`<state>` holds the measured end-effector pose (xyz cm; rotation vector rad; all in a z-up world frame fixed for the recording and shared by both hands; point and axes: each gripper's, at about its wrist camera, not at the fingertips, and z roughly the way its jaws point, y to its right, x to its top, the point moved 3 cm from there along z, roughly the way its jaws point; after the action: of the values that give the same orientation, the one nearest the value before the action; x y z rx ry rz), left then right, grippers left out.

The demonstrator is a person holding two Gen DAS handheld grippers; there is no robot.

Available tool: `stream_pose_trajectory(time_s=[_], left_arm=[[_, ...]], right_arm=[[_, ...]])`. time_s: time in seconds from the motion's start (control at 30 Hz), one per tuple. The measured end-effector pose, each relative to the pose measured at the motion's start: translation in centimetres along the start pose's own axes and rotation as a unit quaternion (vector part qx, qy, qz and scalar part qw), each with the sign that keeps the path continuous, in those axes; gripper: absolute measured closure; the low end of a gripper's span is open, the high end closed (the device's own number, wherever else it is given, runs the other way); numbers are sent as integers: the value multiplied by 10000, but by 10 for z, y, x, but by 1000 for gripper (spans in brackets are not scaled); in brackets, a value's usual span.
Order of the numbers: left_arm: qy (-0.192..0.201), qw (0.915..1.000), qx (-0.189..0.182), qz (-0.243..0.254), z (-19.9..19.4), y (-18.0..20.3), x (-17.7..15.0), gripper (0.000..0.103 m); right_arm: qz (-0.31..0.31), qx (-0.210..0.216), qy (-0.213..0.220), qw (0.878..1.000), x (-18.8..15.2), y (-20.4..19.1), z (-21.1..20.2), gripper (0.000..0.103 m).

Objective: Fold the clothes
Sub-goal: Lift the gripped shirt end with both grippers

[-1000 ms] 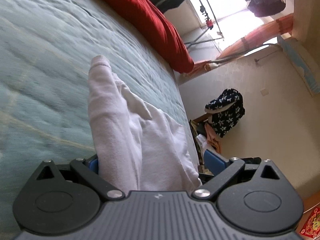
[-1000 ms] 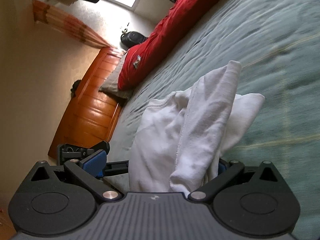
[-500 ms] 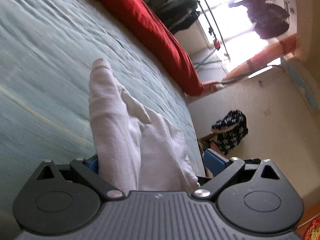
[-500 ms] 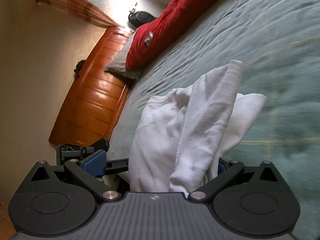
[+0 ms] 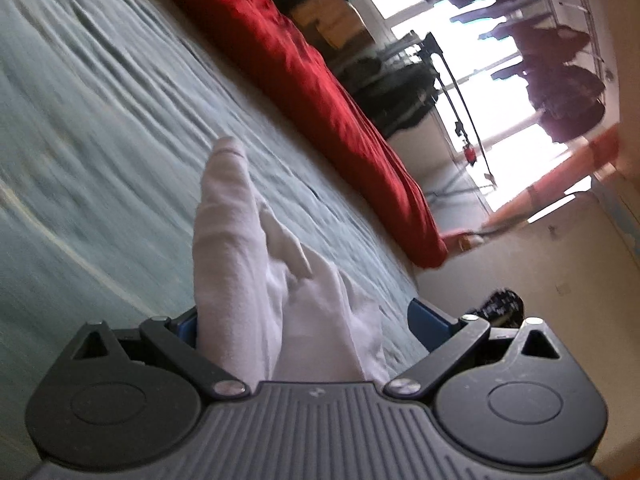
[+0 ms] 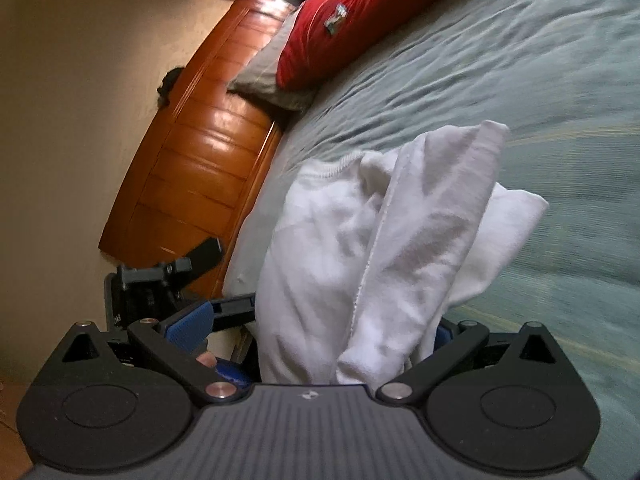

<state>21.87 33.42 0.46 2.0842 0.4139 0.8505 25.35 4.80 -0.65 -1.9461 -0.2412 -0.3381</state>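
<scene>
A white garment (image 5: pixel 240 280), bunched into folds, runs forward from between the jaws of my left gripper (image 5: pixel 304 316) over the grey-green bed cover (image 5: pixel 100 140). It presses against the left blue pad (image 5: pixel 187 322); the right pad (image 5: pixel 424 314) stands clear of it, so the jaws are wide apart. In the right wrist view the same garment (image 6: pixel 360 240) fills the space in my right gripper (image 6: pixel 316 328), lying against the right finger, with the left pad (image 6: pixel 188 324) apart from it. The left gripper (image 6: pixel 160 276) shows beside the cloth there.
A long red cushion (image 5: pixel 320 92) lies along the far side of the bed, with a grey pillow (image 6: pixel 268 80) and a wooden headboard (image 6: pixel 200 152) at its end. A window with hanging dark clothes (image 5: pixel 560 60) is beyond. A person's fingertip (image 6: pixel 206 358) shows by the right gripper.
Both views have swung: the left wrist toward the window, the right wrist toward the headboard. The garment keeps its place between both pairs of jaws.
</scene>
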Motion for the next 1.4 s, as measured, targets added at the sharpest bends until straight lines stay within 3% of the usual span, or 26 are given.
stream_pose_trajectory(time_s=[0.43, 0.7, 0.87, 0.93, 1.13, 1.27, 1.4], left_arm=[[478, 9961, 693, -262, -30, -66, 65, 5], [584, 9925, 946, -511, -32, -107, 74, 5], [663, 9860, 1450, -479, -34, -127, 73, 5], [811, 9852, 1442, -440, -44, -125, 72, 5], [1054, 9881, 1125, 13, -64, -94, 60, 4], [717, 9942, 770, 218, -51, -80, 37, 4], [200, 9930, 1149, 180, -31, -95, 18, 5]], right_arm=[[-162, 248, -430, 9986, 32, -24, 121, 0], [-410, 225, -632, 9969, 20, -28, 153, 0], [-489, -91, -882, 9949, 4, -7, 153, 0], [-277, -112, -805, 9963, 2, 9, 142, 0], [745, 385, -163, 9963, 24, 44, 130, 0], [604, 345, 159, 9975, 38, 42, 130, 0], [482, 189, 544, 9972, 48, 40, 115, 0]])
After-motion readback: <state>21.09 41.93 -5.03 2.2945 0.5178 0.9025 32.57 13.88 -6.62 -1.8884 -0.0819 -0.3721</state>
